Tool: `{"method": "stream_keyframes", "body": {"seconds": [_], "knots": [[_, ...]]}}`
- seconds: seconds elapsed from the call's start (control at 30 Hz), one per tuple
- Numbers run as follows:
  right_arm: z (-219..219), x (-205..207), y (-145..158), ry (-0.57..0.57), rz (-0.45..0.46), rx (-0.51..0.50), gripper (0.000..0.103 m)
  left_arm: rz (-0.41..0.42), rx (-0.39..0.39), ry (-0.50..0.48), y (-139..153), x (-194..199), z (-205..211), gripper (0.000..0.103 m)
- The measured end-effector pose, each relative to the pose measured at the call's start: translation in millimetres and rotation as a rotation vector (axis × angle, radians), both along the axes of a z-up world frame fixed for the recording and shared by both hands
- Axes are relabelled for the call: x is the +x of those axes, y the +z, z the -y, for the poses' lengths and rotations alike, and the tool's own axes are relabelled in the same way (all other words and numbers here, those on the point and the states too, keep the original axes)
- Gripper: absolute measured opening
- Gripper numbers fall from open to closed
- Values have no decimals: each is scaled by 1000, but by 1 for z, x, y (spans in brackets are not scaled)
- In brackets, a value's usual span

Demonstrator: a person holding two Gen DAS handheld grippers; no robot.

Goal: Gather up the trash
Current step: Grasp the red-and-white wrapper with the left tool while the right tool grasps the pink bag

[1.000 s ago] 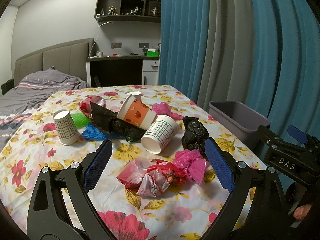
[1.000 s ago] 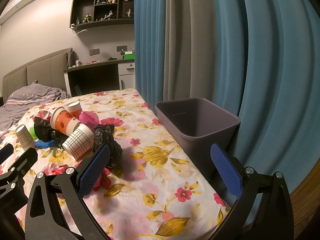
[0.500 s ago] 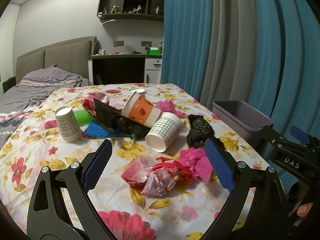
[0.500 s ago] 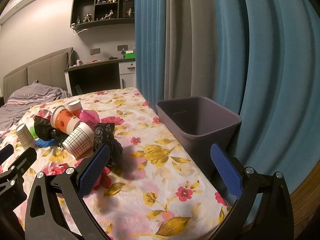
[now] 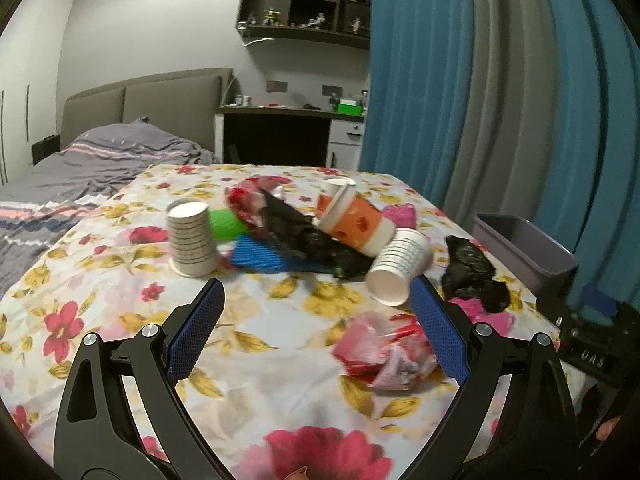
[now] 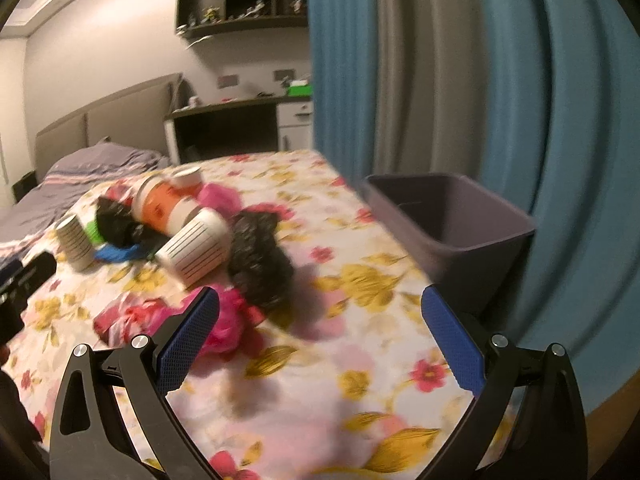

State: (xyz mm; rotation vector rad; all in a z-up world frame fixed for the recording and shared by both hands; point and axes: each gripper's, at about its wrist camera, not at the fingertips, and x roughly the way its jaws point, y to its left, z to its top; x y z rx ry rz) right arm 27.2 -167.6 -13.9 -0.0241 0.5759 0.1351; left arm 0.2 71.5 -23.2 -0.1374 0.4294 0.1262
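Bedroom table, draped in a flowered cloth (image 5: 256, 364), carries a heap of litter beside blue curtains, with a grey bin (image 6: 460, 220) set at the table's right edge. Nearest piece in the left wrist view is a crumpled red-and-pink wrapper (image 5: 384, 354), lying on the cloth just ahead and to the right of centre, close against the inner face of the right-hand finger. It is a rough ball with no clear long axis. Beyond it lie a pink wad (image 5: 486, 316), a black crumpled bag (image 5: 472, 272), a gridded paper cup on its side (image 5: 400, 266) with its mouth toward the camera, an orange cup (image 5: 352, 224) also tipped over, and an upturned gridded cup (image 5: 192, 240) standing to the far left.

Left gripper (image 5: 316, 332) hangs above the cloth with its jaws spread wide and nothing between them. Right gripper (image 6: 320, 336) is likewise spread wide and empty; from it, the pink wad (image 6: 230, 320) sits at the tip of its left finger and the black bag (image 6: 260, 264) just beyond, while the bin lies ahead to the right.

Judged from this, either gripper could start: the left is nearer the wrapper, needing a small shift rightward to centre it, and the right is nearer both the pink wad and the bin. Both views are motion-blurred.
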Motion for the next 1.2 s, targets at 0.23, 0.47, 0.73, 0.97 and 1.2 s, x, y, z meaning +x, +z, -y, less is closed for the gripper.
{"method": "stream_keyframes", "body": {"seconds": [0.23,0.47,0.73,0.97,1.2], "knots": [[-19,-1,-6,119,-33,77,91,-17,-16,35,-7,-2,-17,92],[-39,3,-21,208,-119,96,64,-28,-12,17,-12,-2,-18,92],[-43,8,-35,250,-172,71,20,-61,-24,-77,-21,6,-2,92],[-34,4,-35,268,-152,62,4,-142,-14,-187,-36,30,22,89],[-27,3,-32,261,-137,57,3,-269,-60,-247,-54,59,30,73]]}}
